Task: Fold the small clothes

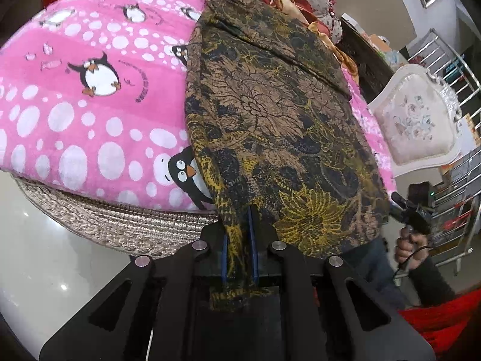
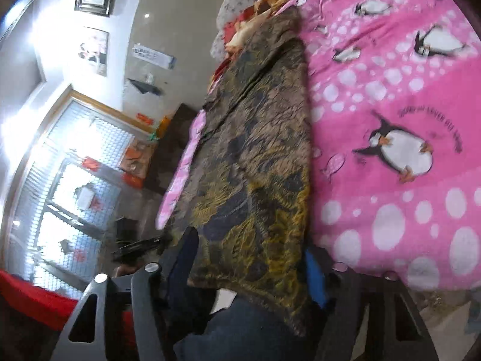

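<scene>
**Garment Edge Clamped by Left Gripper, Right Gripper Straddling Opposite Corner**

The brown, black and yellow floral-patterned fabric garment (image 1: pixel 270 120) lies lengthwise on the pink fleece blanket printed with penguins and white dots (image 1: pixel 90 90). Its near end overhangs the blanket edge toward the person. The blanket covers a bed whose woven beige side panel (image 1: pixel 120 219) shows below the blanket hem.

Left gripper (image 1: pixel 239 246): the jaws are closed on a gathered near corner of the garment. The cloth passes between the two blue-lined fingers (image 1: pixel 255 255) and a short tail of it lies on the black gripper body behind them. The fabric is drawn into a narrow strip at the clamping point.

Right gripper (image 2: pixel 249 270): the jaws stand partly apart, with the near edge of the garment (image 2: pixel 255 180) lying between them. The blue pad of one finger (image 2: pixel 314 273) sits just beside the cloth edge on the blanket side; the other finger is dark and blurred. Whether the pads press on the cloth cannot be told. In the left wrist view, the person's hand (image 1: pixel 410 245) holds the handle of this gripper at the far right corner of the garment.

A white upholstered chair back (image 1: pixel 418 123) and a metal rack (image 1: pixel 451 69) stand beyond the bed.
</scene>
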A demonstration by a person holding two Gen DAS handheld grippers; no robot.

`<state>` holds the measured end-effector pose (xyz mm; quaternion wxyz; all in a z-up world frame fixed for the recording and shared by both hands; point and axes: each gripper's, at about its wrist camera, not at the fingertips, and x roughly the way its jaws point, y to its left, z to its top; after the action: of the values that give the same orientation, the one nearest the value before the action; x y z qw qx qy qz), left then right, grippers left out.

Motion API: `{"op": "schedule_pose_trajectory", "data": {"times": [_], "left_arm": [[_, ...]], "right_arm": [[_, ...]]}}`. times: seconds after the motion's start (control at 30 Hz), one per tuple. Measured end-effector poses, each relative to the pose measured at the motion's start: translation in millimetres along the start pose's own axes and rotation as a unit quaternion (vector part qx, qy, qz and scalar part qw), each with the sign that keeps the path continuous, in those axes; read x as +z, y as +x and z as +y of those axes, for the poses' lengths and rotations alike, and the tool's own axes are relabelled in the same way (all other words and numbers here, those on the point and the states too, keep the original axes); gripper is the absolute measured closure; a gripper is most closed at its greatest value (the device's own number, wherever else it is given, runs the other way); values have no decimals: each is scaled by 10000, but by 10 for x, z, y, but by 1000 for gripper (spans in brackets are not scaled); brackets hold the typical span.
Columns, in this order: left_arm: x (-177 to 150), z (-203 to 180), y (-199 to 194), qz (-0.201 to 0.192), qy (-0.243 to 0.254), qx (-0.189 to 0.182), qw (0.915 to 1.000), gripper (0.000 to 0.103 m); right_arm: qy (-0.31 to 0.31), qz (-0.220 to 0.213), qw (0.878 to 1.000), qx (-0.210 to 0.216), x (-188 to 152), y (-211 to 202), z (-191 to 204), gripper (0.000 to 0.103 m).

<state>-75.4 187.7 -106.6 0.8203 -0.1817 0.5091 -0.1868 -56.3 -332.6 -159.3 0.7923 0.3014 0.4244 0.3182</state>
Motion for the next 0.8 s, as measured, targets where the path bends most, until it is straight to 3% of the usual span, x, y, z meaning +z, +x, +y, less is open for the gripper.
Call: {"op": "schedule_pose_trajectory", "data": {"times": [0.1, 0.23, 0.47, 0.53, 0.8], "left_arm": [[-34, -48, 12, -74, 34, 205, 9998, 95], [-57, -45, 16, -135, -54, 229, 9996, 97], [-54, -40, 37, -145, -148, 93, 9997, 97], [-78, -56, -16, -278, -146, 173, 9994, 99], [-162, -172, -424, -841, -28, -58, 9964, 101]], "right_arm": [[198, -47, 9988, -447, 22, -2, -25, 82], [65, -41, 9973, -732, -19, 13, 77, 84], [-285, 15, 9964, -800, -45, 40, 75, 84], [-613, 39, 9921, -1095, -91, 5, 177, 98], [-1491, -454, 9782, -1368, -154, -376, 798, 99]]}}
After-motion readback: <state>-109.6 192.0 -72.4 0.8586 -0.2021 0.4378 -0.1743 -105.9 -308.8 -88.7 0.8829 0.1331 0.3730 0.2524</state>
